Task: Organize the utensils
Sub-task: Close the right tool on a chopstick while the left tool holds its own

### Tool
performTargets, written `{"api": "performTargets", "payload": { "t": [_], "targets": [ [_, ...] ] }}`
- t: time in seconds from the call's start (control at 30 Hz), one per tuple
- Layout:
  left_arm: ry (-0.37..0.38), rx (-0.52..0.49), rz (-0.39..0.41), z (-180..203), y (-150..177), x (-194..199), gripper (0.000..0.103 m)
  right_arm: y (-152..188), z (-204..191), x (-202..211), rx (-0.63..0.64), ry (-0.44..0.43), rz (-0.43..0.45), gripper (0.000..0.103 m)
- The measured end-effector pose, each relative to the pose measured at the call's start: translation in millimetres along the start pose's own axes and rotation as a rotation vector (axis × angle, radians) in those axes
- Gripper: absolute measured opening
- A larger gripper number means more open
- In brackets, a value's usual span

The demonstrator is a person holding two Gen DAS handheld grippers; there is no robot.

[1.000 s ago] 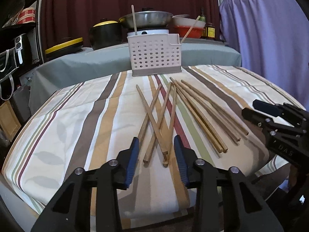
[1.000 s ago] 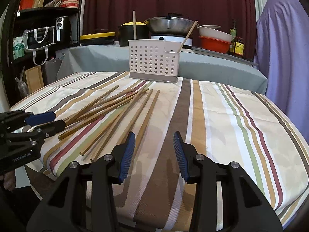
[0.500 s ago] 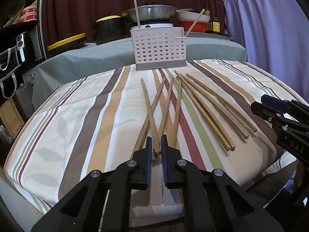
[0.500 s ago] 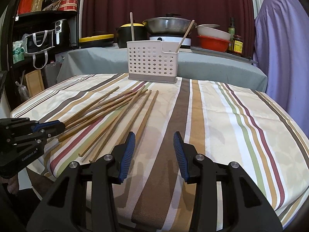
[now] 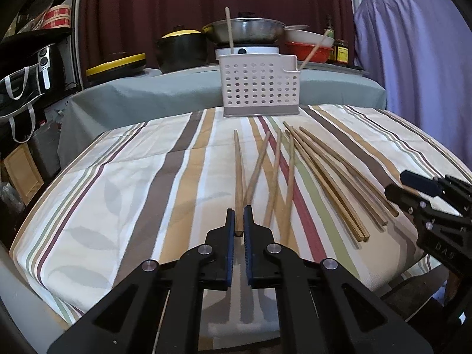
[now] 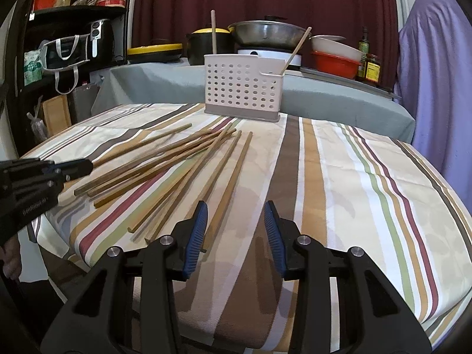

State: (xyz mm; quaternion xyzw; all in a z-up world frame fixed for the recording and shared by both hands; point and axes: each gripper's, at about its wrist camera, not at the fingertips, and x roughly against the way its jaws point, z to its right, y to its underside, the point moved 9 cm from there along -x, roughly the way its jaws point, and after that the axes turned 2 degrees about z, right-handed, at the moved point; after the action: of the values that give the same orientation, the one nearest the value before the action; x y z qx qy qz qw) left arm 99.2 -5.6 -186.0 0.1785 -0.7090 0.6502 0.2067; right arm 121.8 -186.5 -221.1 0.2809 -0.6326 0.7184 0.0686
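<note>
Several wooden chopsticks (image 5: 321,168) lie fanned out on the striped tablecloth (image 5: 118,183). My left gripper (image 5: 239,215) is shut on the near end of one chopstick (image 5: 238,165), whose far end points toward the white perforated utensil holder (image 5: 259,85). The holder has two chopsticks standing in it. In the right wrist view my right gripper (image 6: 235,215) is open and empty, just above the cloth beside the chopsticks (image 6: 177,162). The holder (image 6: 243,87) stands at the back there, and the left gripper (image 6: 73,168) shows at the left with the held chopstick (image 6: 141,143).
Behind the table a grey-covered counter (image 5: 147,94) carries a black pot with a yellow lid (image 5: 181,48), a steel wok (image 5: 244,29), bowls and bottles. Shelves with bags stand at the left (image 6: 67,50). A purple cloth (image 5: 413,44) hangs at the right.
My left gripper went from open over the chopstick ends to shut on one chopstick, then lifted and swung it left of the others. The right gripper barely moved and stays open.
</note>
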Motion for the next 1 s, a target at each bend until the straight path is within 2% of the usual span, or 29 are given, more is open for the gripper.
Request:
{"api": "performTargets", "payload": {
  "t": [0.2,0.33,0.5,0.57,0.83,1.0],
  "targets": [
    [-0.006,0.019,-0.002,-6.6,0.8,-0.2,0.007,6.1,-8.2,-3.6,0.025,-0.012,-0.03,0.03],
    [-0.005,0.018,-0.001,-6.8,1.0,0.3,0.007,9.7,-12.5,-6.4,0.046,-0.015,-0.05,0.02],
    [-0.007,0.024,0.0,-7.5,0.9,0.3,0.007,14.4,-10.4,-6.4,0.039,-0.012,-0.073,0.018],
    [-0.007,0.026,-0.001,-7.7,1.0,-0.2,0.007,16.4,-9.4,-5.5,0.038,-0.009,-0.08,0.01],
    [-0.009,0.024,0.003,-8.0,1.0,0.8,0.007,18.1,-3.5,-3.0,0.022,0.001,-0.086,0.009],
    [-0.015,0.022,0.022,-9.8,-3.4,4.9,0.007,11.5,2.7,2.1,0.01,0.02,-0.06,0.007]
  ]
}}
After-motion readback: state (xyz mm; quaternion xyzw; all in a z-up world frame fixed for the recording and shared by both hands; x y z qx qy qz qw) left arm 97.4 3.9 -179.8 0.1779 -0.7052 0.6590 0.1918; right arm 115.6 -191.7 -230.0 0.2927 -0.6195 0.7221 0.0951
